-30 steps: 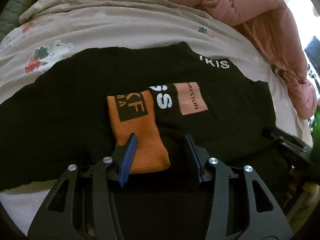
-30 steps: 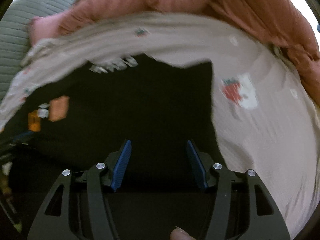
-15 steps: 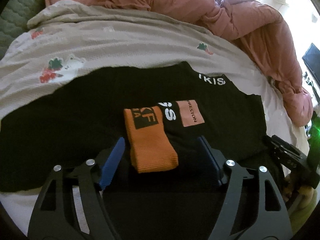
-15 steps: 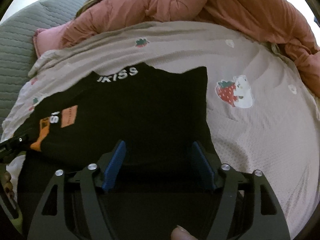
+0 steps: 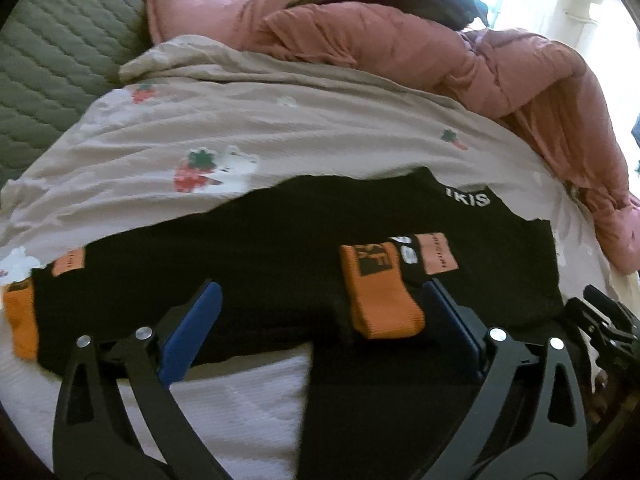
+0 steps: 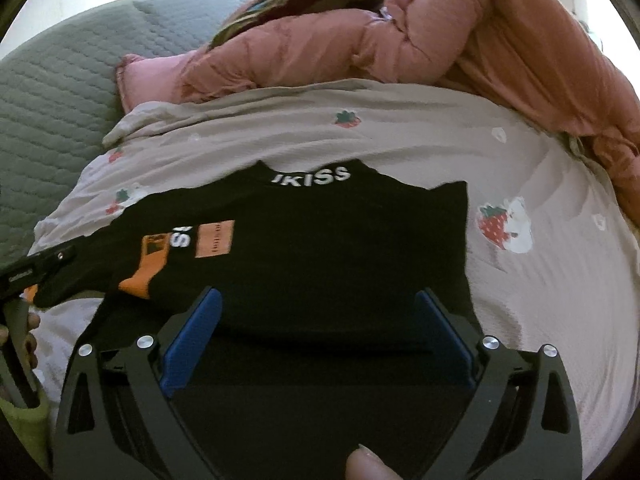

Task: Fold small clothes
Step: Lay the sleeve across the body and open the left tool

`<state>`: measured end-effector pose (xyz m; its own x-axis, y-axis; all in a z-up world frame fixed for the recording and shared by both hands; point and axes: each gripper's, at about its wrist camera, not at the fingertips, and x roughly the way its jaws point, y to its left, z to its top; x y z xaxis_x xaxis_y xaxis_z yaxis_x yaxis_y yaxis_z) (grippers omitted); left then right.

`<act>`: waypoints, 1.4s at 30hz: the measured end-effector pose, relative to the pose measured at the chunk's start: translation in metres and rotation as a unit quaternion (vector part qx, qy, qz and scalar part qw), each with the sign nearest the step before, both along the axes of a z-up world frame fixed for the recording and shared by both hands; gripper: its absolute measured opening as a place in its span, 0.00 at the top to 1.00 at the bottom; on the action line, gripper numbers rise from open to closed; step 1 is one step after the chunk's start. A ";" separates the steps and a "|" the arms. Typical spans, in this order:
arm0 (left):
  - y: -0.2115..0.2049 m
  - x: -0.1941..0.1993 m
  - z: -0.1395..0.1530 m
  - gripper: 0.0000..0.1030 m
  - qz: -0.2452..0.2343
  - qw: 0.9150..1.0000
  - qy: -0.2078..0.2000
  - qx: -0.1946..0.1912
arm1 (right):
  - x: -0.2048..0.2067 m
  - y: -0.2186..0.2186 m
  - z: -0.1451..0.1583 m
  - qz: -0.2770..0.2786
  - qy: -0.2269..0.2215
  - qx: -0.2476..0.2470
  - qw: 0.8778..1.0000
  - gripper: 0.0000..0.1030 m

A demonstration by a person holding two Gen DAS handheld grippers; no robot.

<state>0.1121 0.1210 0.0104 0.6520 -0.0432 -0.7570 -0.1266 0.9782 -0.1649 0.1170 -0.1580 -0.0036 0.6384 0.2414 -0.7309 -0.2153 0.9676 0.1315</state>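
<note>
A black top (image 5: 288, 256) (image 6: 320, 240) with white lettering lies spread on the bed. One sleeve with an orange cuff (image 5: 380, 304) (image 6: 148, 268) is folded inward across its front; the other orange cuff (image 5: 20, 320) lies out at the left edge. My left gripper (image 5: 320, 296) hovers above the near hem, jaws still opening, nothing between its blue pads. My right gripper (image 6: 320, 300) hovers over the top's right part, jaws also opening wide and empty. Each gripper shows at the edge of the other's view.
A beige strawberry-print sheet (image 5: 320, 128) (image 6: 520, 280) covers the bed. A bunched pink quilt (image 5: 440, 56) (image 6: 460, 40) lies along the far side and right. A green quilted headboard (image 5: 52, 60) stands at the far left. A fingertip (image 6: 364, 464) shows at the bottom.
Both grippers opened from about half to wide and lifted back from the top. The left one let the orange-cuffed sleeve lie folded on the garment.
</note>
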 end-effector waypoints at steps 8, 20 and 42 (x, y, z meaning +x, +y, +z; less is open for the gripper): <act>0.022 -0.018 0.015 0.09 0.044 0.998 -0.026 0.043 | -0.009 0.031 0.011 0.034 -0.014 -0.005 0.999 0.05; 0.055 -0.038 0.027 0.09 0.096 0.992 -0.049 0.061 | -0.014 0.086 0.027 0.092 -0.027 -0.001 0.995 0.05; 0.124 -0.068 0.030 0.09 0.193 0.978 -0.042 0.073 | -0.011 0.165 0.035 0.155 -0.034 -0.007 0.987 0.05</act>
<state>0.0436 0.2448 0.0408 0.6582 0.3222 -0.6804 -0.4825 0.8743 -0.0527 0.1061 0.0074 0.0310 0.5836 0.4225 -0.6935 -0.5091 0.8557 0.0930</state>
